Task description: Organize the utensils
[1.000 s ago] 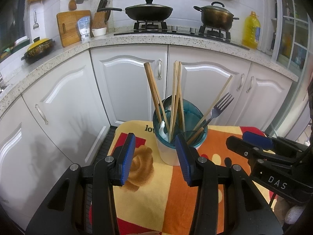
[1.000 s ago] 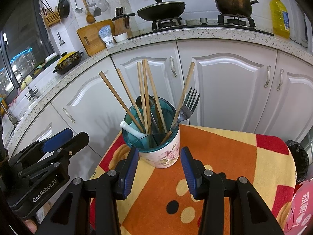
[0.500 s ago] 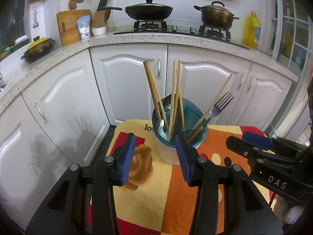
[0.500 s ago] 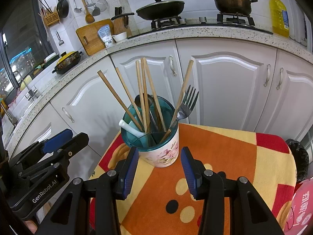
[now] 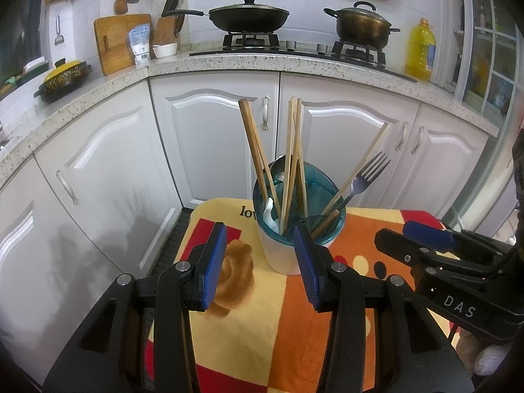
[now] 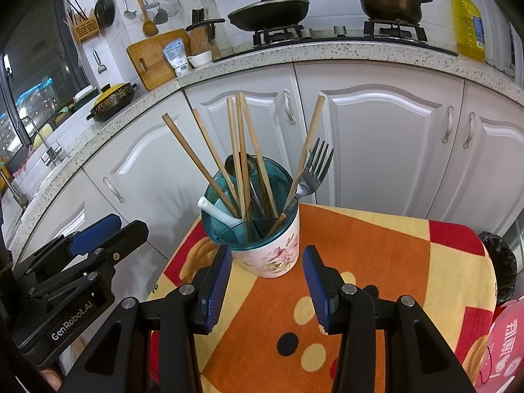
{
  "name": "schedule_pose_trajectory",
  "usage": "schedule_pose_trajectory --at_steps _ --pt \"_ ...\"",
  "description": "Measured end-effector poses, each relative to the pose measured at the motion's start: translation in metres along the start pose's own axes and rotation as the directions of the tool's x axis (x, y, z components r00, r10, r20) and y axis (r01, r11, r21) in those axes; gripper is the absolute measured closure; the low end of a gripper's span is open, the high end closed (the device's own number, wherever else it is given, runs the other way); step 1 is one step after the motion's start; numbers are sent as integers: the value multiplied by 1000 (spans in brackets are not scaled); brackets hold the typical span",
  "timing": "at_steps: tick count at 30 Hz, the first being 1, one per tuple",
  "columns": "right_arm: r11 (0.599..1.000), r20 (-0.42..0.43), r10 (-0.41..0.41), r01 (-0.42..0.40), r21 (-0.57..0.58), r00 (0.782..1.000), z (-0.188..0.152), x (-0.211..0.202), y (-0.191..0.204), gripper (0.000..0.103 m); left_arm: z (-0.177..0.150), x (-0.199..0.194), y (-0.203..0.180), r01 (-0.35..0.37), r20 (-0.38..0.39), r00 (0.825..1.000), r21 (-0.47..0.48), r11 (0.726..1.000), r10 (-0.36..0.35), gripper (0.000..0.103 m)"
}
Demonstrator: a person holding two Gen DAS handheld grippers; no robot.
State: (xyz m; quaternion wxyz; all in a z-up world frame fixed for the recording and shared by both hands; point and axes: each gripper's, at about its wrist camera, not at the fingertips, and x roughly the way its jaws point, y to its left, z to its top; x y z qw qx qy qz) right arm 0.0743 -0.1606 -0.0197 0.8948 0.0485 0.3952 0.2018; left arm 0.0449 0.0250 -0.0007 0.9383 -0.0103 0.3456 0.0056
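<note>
While both grippers hover with nothing in them, the utensil holder stands at the centre of both views on the patterned cloth, already loaded. Wooden chopsticks fan out of its teal insert, a fork leans toward the right of the frame, a metal spoon sits behind them and a white spoon handle pokes out left. No loose utensil shows on the cloth, so the sorting looks close to finished, perhaps complete. The left gripper and right gripper both have their jaws apart, just short of the holder and not touching it.
</note>
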Motion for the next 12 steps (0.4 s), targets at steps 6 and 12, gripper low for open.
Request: schedule_pose_trajectory --at_steps 6,12 --pt "1000 -8 -2 2 0 1000 -2 2 -2 59 -1 2 2 21 -2 1000 -17 1000 -21 62" --pt "1000 -14 -5 5 12 1000 -4 6 -10 59 -1 8 5 29 -12 999 -25 999 -29 61"
